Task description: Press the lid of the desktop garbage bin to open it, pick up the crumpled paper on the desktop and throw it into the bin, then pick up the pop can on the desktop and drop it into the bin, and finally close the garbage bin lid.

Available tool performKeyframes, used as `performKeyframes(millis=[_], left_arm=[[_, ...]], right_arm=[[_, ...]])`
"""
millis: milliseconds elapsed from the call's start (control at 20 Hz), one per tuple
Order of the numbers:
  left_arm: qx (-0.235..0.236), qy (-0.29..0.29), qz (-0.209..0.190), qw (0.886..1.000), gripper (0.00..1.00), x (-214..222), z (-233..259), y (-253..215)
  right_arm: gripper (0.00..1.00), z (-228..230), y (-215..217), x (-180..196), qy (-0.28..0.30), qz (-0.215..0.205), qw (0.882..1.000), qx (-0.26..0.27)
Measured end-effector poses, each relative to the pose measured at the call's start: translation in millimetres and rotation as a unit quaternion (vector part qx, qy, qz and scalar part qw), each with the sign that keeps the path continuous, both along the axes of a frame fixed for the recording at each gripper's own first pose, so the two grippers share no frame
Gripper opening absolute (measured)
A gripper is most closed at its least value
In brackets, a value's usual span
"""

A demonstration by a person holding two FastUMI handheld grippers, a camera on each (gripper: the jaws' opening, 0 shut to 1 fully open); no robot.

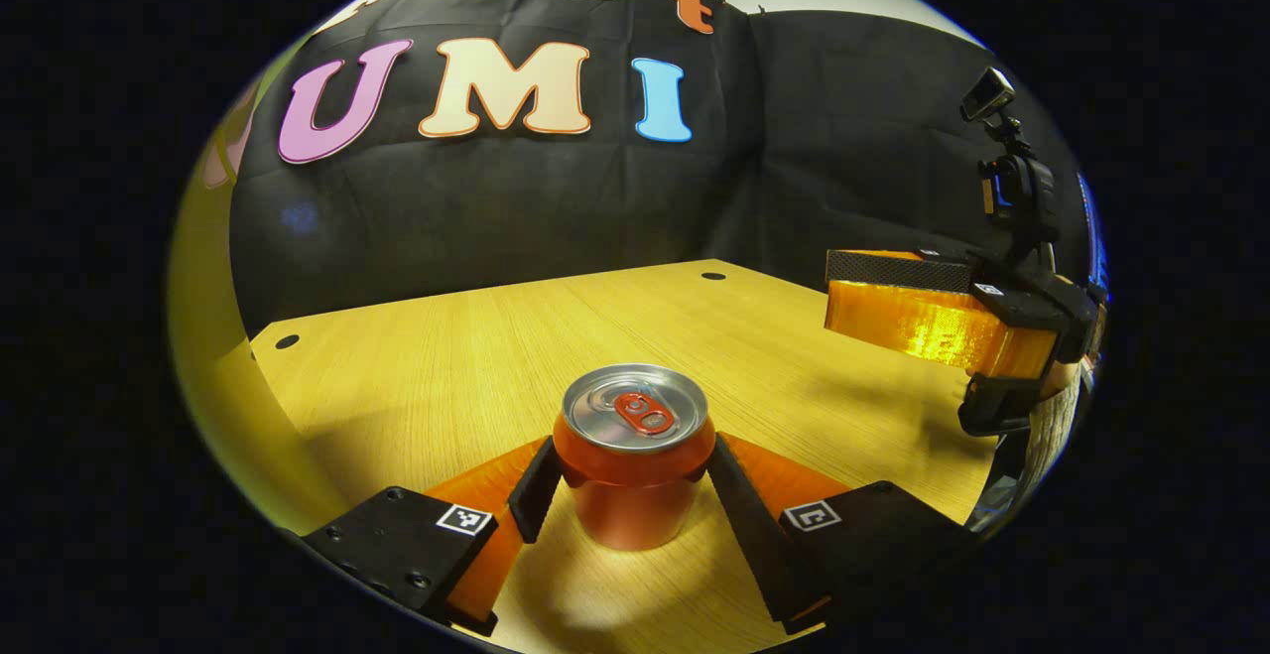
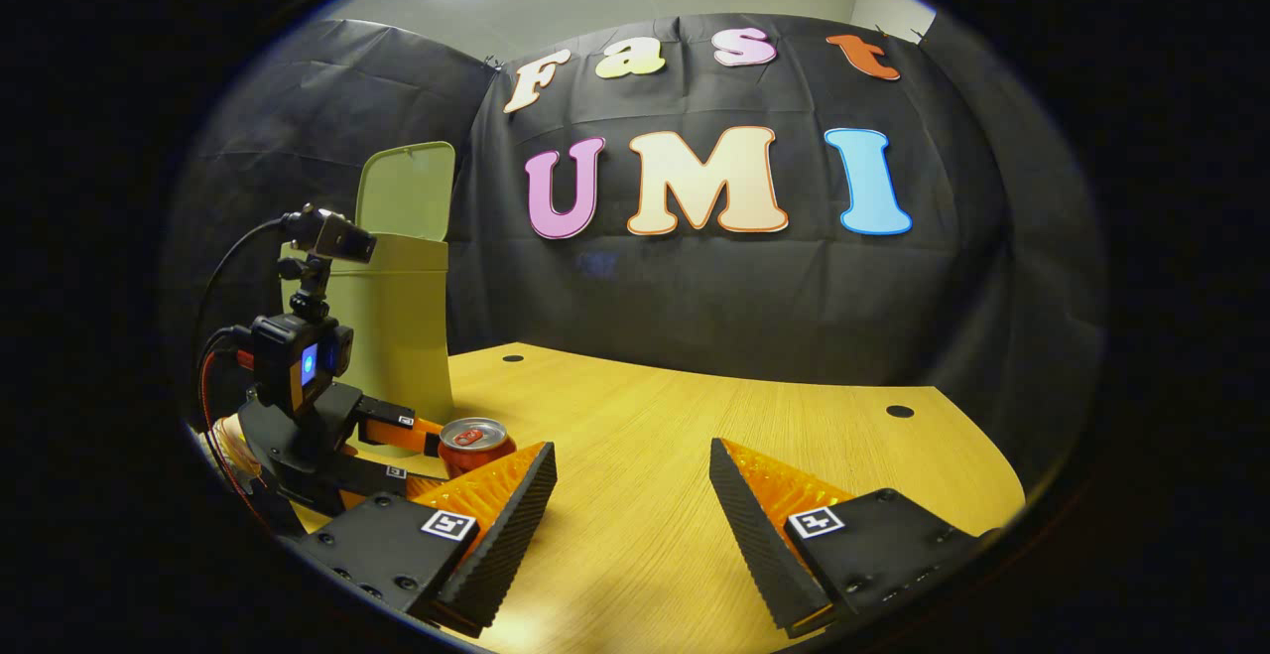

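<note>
Red pop can [image 1: 632,456] pinched by left tool [image 1: 627,483], right tool [image 2: 632,515] spread, bin [image 2: 397,287] lid up.

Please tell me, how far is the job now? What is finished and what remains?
The bin stands with its lid raised, so opening looks done. No crumpled paper lies on the table; whether it is inside the bin cannot be seen. In hand: the left gripper has its fingers on both sides of the can, which stands upright on the table. Left: dropping the can in and closing the lid. The right gripper is open.
</note>
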State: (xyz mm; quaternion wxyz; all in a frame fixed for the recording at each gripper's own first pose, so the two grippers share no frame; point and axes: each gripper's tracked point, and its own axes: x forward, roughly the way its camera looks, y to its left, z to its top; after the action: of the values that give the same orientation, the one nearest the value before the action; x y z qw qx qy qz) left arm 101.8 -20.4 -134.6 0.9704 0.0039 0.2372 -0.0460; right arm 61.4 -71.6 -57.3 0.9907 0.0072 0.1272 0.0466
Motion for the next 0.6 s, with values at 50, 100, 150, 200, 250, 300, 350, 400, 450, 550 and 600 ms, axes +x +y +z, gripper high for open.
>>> performKeyframes(millis=[50, 100, 150, 200, 250, 300, 350, 400, 450, 550, 600], left_arm=[[-0.001, 0.0, 0.001, 1.0, 0.9, 1.3, 0.3, 1.1], [-0.005, 0.0, 0.002, 1.0, 0.87, 2.8, -0.2, 0.7], [-0.006, -0.003, 0.007, 1.0, 0.84, 4.1, 1.3, 1.3], [-0.006, 0.0, 0.008, 1.0, 0.79, 4.9, -0.1, 2.4], [-0.005, 0.0, 0.01, 1.0, 0.78, 4.5, 1.9, 3.7], [-0.004, -0.002, 0.01, 1.0, 0.77, 4.6, 6.4, 3.7], [-0.003, -0.007, 0.009, 1.0, 0.77, 5.5, 14.5, 3.1], [-0.001, -0.018, 0.007, 1.0, 0.77, 5.7, 26.5, 1.8], [0.002, -0.027, 0.006, 1.0, 0.77, 4.1, 40.8, 0.9], [0.007, -0.047, -0.006, 0.999, 0.77, 1.2, 72.2, -3.3], [0.005, -0.054, -0.014, 0.998, 0.77, -3.2, 90.3, -6.6]], right_arm=[[0.98, -5.6, 2.7, -0.7, 0.007, 0.004, 1.0, 0.001], [0.98, -7.0, 2.2, -0.5, 0.009, 0.004, 1.0, 0.001], [0.98, -6.7, 1.7, -0.6, 0.008, 0.005, 1.0, 0.0], [0.98, -8.1, 1.9, -0.7, 0.01, 0.006, 1.0, -0.001], [0.98, -9.6, 1.9, 0.1, 0.01, 0.006, 1.0, -0.001], [0.98, -9.9, 1.8, 0.5, 0.011, 0.005, 1.0, -0.001], [0.98, -11.5, 1.5, 0.2, 0.013, 0.004, 1.0, -0.001], [0.98, -12.9, 0.5, 0.7, 0.015, 0.001, 1.0, 0.0], [0.98, -13.1, 0.2, 1.1, 0.016, -0.001, 1.0, 0.0], [0.98, -13.7, -2.6, -0.3, 0.018, -0.006, 1.0, -0.001], [0.98, -13.3, -4.6, -0.1, 0.018, -0.008, 1.0, -0.002]])
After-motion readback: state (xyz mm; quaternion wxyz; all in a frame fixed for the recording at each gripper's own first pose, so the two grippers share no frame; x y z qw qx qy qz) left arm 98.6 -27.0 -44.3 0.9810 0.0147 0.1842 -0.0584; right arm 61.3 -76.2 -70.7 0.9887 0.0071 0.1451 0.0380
